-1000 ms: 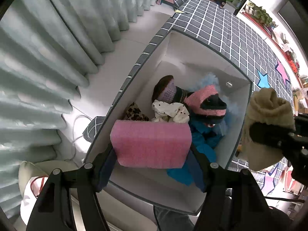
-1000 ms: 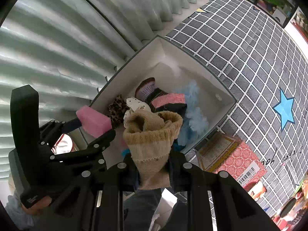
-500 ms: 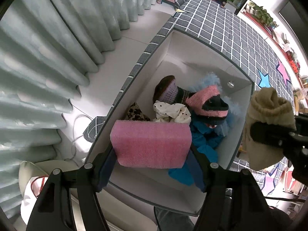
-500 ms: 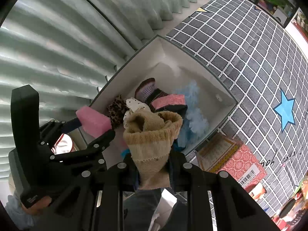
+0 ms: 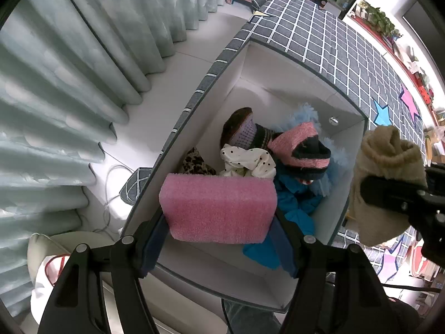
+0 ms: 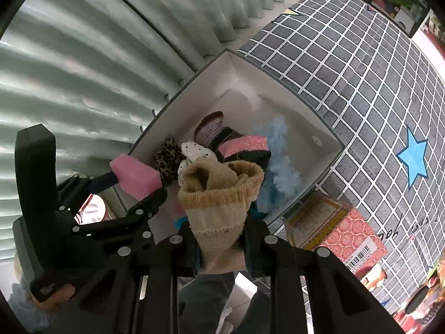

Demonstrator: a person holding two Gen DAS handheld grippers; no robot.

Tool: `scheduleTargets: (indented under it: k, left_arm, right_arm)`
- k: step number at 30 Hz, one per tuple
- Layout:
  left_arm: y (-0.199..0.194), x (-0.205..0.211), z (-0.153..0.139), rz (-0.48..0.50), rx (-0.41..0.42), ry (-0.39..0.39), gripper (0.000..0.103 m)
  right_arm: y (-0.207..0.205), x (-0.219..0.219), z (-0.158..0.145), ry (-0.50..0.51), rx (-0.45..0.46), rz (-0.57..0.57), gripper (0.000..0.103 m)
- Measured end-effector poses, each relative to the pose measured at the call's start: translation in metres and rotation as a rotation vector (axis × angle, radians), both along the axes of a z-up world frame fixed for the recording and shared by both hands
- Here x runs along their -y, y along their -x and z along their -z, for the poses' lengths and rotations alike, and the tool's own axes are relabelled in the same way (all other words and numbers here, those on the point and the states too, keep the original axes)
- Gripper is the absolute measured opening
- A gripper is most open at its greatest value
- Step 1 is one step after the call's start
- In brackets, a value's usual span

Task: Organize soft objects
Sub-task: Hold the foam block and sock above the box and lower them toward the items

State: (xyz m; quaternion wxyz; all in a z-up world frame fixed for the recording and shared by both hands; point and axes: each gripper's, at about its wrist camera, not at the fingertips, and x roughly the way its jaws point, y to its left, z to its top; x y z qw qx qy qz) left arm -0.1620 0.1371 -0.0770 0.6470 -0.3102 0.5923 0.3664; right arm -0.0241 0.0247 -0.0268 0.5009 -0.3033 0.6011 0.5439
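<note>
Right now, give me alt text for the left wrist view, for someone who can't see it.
The left gripper holds a pink sponge over an open white box of socks and other soft things. At right, the right gripper holds a beige sock above the box's edge. Pale curtains hang at left.

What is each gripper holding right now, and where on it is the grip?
The left gripper clamps the pink sponge by its two short ends. The right gripper pinches the beige sock near its lower end, cuff opening upward.
</note>
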Motion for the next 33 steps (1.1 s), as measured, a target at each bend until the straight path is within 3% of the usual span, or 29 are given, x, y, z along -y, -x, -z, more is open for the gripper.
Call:
scheduleTargets:
  k: [33]
  left_arm:
    - [-0.0017,-0.0006,0.0057,-0.002,-0.009,0.018,0.072]
  right_arm:
    - [-0.0067,-0.0016,0.0033,0.012,-0.004,0.012,0.023]
